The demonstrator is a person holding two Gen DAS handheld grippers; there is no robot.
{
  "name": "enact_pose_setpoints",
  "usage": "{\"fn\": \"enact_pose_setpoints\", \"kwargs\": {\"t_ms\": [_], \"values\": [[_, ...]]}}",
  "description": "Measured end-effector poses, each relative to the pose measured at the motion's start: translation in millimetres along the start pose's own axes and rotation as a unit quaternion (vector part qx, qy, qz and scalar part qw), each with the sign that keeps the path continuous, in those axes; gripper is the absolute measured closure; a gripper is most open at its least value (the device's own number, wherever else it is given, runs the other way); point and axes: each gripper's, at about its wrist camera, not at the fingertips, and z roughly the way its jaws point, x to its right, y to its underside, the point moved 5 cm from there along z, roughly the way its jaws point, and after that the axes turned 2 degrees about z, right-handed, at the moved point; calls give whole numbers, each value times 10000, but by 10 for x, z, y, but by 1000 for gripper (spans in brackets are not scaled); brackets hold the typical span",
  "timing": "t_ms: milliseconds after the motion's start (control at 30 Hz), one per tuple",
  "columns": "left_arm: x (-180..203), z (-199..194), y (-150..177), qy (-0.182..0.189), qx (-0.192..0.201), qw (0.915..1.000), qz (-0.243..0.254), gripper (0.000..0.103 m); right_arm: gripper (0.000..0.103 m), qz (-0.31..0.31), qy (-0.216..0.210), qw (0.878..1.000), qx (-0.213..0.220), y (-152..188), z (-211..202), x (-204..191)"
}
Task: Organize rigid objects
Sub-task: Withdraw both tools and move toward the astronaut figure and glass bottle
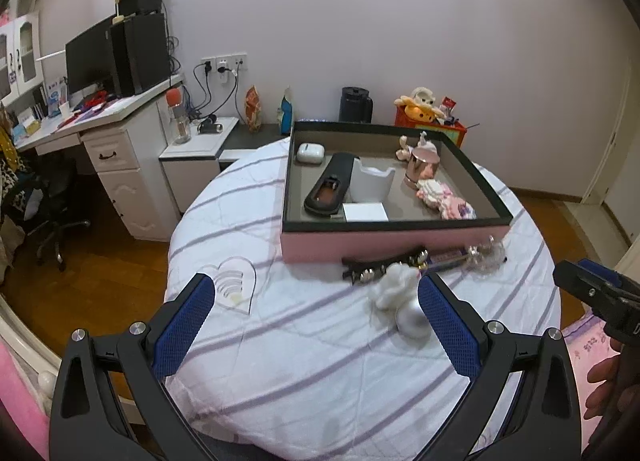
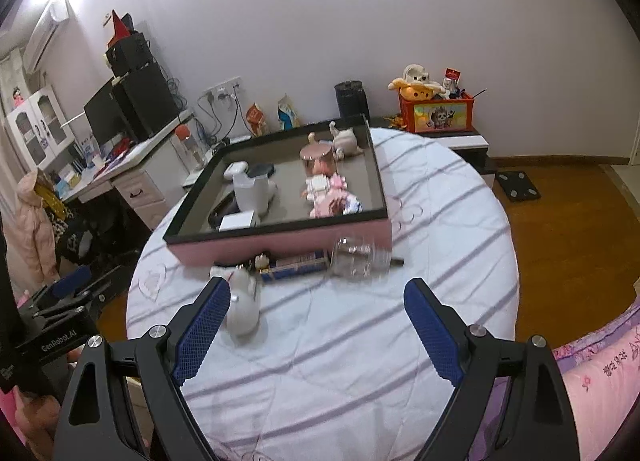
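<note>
Closest to both lenses, blue-padded fingers of the left gripper and the right gripper, each spread wide and released, nothing pinched between the pads, angled down over a white quilt with lilac stripes. Side by side at the near edge, probably poised for choosing the next pickup. Just past the pads, a small white figurine lying tipped on the quilt, close beside one finger in each view but not gripped; likely the handiest piece to take next. Off to the left, a clear heart-shaped plaque flat on the cover. Slightly farther, strung along the front wall of the box: a black hair clip, a narrow blue packet and a clear glass piece on its side, all loose and not yet sorted, outside the box. Behind them, a shallow pink box with a black rim, evidently the collecting place. Inside it, already gathered: a white square carton, a black glasses case lying open, a white stand upright, a white earbud case in the far left corner, a pink metallic cup and a doll in pale pink on the right. Beyond, well apart, a white desk with a dark monitor and an orange toy crate against the wall
</note>
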Motion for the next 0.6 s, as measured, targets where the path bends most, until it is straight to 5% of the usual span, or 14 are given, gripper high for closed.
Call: {"fn": "enact_pose_setpoints", "kwargs": {"t_ms": [600], "values": [[213,-67,220,142,-78,9997,159,0,13,-34,151,9999,-69,115,-16,61]]}}
